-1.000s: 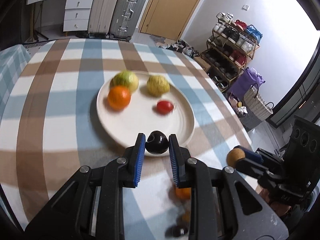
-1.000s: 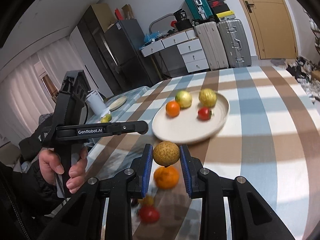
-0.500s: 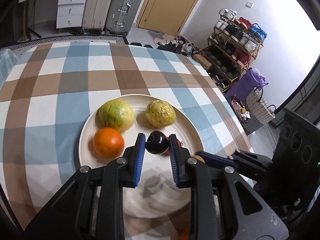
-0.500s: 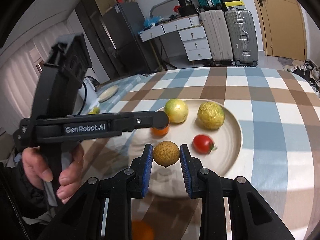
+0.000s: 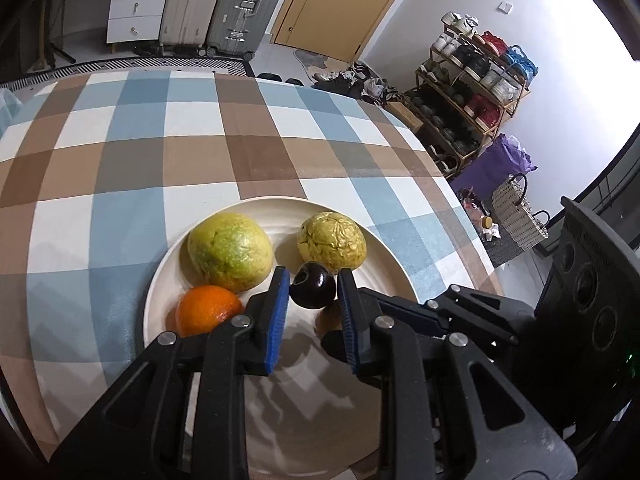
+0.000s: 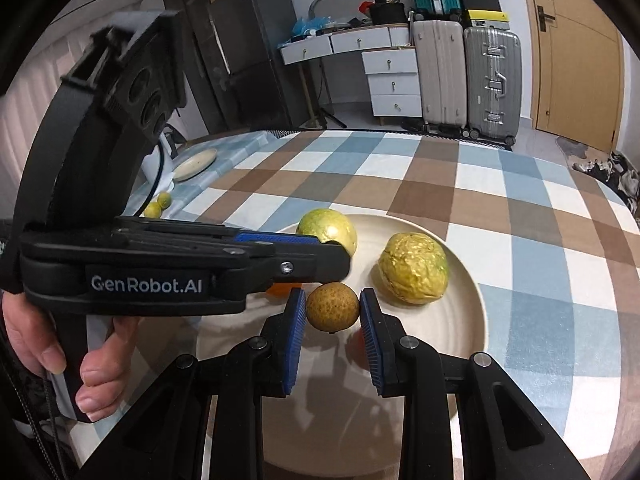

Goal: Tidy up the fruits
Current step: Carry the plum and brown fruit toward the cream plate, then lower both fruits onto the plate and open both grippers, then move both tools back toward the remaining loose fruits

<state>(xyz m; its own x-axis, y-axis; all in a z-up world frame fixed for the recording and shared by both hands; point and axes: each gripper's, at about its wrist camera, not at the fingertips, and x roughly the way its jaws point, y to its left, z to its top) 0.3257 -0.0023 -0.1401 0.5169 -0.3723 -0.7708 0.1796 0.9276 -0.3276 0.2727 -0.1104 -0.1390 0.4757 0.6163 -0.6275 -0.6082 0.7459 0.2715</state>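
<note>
Behind, checked tablecloth (image 5: 248,152) meets suitcases (image 6: 466,76), door (image 5: 340,4).

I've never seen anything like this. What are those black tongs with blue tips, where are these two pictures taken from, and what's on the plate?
No robot here: a person holds a hand-operated clamp in each hand, and each clamp carries a wide-angle camera looking along its two fingers. So each picture is a clamp's own view.

In the left clamp's view, the left gripper is shut on a dark plum. In the right clamp's view, the right gripper is shut on a small brown speckled fruit; the other clamp and the hand holding it show on the left there.

Both hang over a cream plate on a checked tablecloth. On the plate lie a green-yellow fruit, a wrinkled yellow fruit and an orange. A red fruit is mostly hidden.
</note>
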